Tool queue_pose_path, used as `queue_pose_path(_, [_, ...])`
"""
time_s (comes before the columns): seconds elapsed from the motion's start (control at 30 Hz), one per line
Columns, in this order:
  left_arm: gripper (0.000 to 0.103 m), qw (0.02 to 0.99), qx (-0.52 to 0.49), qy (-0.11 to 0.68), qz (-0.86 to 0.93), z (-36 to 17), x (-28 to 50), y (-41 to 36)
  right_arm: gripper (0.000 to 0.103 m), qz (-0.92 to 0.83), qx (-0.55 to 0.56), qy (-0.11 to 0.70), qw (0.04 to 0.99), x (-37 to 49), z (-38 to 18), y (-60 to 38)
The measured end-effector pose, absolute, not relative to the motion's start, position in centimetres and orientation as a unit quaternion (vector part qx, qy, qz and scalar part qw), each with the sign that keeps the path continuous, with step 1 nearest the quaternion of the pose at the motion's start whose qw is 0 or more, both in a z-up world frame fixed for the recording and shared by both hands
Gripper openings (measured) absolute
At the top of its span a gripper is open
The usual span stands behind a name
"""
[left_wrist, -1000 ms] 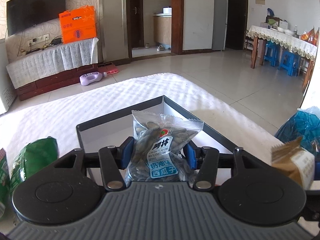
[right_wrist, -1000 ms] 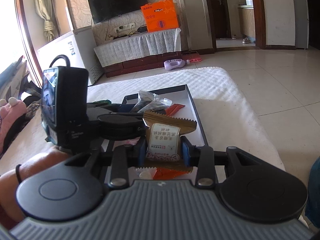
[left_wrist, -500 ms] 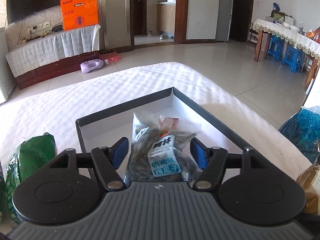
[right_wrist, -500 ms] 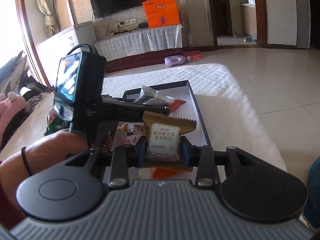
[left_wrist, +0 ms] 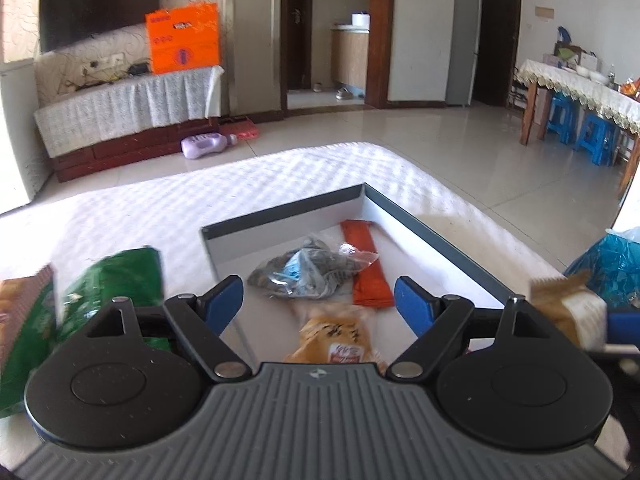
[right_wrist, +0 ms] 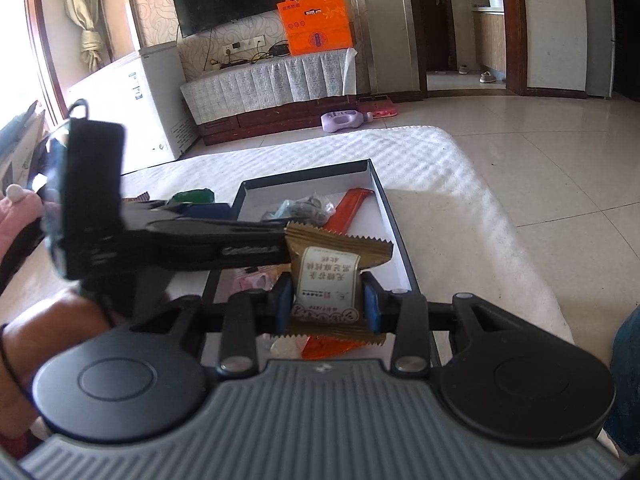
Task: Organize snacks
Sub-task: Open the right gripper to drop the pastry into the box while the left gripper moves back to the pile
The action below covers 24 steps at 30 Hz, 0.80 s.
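A clear packet of melon seeds (left_wrist: 312,270) lies in the grey-rimmed tray (left_wrist: 436,240), next to an orange bar (left_wrist: 366,266) and a yellow snack pack (left_wrist: 338,338). My left gripper (left_wrist: 320,300) hangs above the tray's near part, its jaws opening and nothing between the blue pads (left_wrist: 224,300). In the right wrist view my right gripper (right_wrist: 327,300) is shut on a brown wafer packet (right_wrist: 328,276) with a white label, held over the tray (right_wrist: 394,224). The same packet (left_wrist: 568,312) shows at the right edge of the left wrist view.
Green snack bags (left_wrist: 108,280) lie on the white quilted surface (left_wrist: 280,176) left of the tray. A blue plastic bag (left_wrist: 612,260) sits at the right. A hand (right_wrist: 48,332) holds the left tool (right_wrist: 92,200). Beyond the surface's far edge is tiled floor with a purple bottle (left_wrist: 204,146).
My left gripper opened and let go of the seed packet, which now lies in the tray; the gripper pulled back. My right gripper kept its hold on the wafer packet and stayed put.
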<state>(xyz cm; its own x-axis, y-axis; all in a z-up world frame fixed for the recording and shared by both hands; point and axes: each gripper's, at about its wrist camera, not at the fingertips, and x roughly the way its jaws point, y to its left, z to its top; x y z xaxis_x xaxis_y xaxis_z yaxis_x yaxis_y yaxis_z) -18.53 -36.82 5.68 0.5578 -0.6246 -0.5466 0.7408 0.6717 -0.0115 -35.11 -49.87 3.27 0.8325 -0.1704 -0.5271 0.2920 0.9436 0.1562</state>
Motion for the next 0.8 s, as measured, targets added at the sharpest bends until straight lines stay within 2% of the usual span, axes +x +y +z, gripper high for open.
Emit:
queue_pose_path(0.27, [0.086,0.887,0.13,0.233,-0.377,6.6,-22.2,-32.6,0.039,-0.118,0.116,0.269,0.949,-34.2,2.9,-49.5])
queue_pose_path(0.8, [0.086,0.879,0.143,0.256,-0.376,5.6,-28.7,-26.3,0.039,-0.098,0.119,0.274,0.949,-30.4,2.1,-47.7])
